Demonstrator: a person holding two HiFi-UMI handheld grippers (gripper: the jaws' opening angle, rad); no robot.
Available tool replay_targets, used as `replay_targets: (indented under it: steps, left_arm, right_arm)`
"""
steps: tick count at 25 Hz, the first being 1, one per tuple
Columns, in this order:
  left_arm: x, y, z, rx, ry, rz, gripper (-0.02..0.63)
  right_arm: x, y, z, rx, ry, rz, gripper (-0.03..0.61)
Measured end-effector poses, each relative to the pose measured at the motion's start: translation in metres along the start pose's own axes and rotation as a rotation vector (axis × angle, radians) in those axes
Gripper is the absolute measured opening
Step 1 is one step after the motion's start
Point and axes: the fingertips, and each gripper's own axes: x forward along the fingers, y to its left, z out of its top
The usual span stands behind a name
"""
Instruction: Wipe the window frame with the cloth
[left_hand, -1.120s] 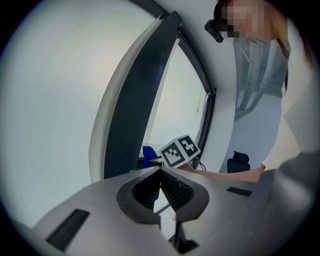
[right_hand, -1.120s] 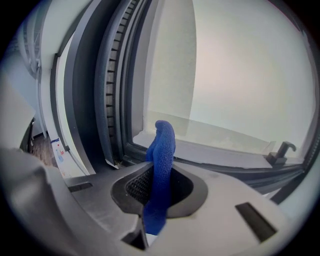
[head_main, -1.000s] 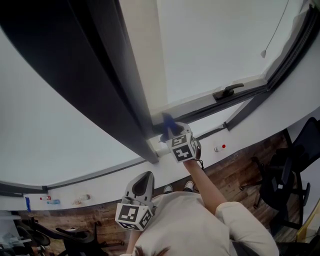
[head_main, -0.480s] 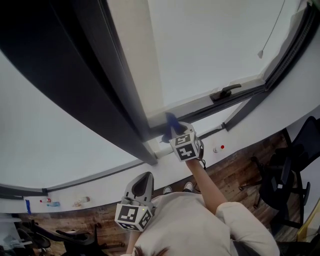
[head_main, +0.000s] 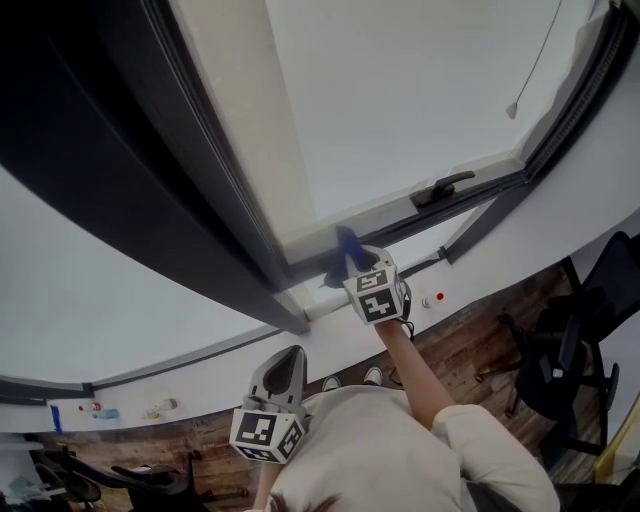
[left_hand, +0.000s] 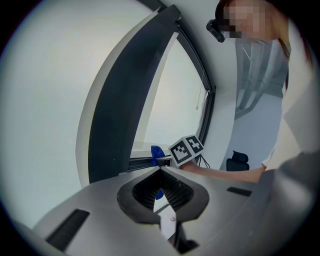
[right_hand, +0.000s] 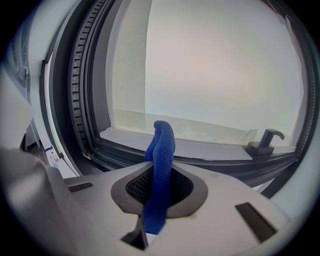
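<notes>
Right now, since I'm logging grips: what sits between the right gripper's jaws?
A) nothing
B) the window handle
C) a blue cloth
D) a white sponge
C: the right gripper is shut on the blue cloth, which sticks up between its jaws before the window frame.

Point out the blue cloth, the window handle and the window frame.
blue cloth (right_hand: 161, 150), right gripper view, on the strip rising from the jaws.
window handle (right_hand: 264, 139), right gripper view, on its upright stem.
window frame (right_hand: 225, 164), right gripper view, on the dark bottom rail.
</notes>
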Motion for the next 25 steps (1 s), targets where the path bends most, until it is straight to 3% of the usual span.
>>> replay_targets:
  steps: [25]
  left_arm:
    - [0.049,-0.028,0.005,-0.003,0.005,-0.025,0.009]
  right_arm:
    - [-0.006,-0.070,-0.013,0.046,0.005,-0.044,0.049]
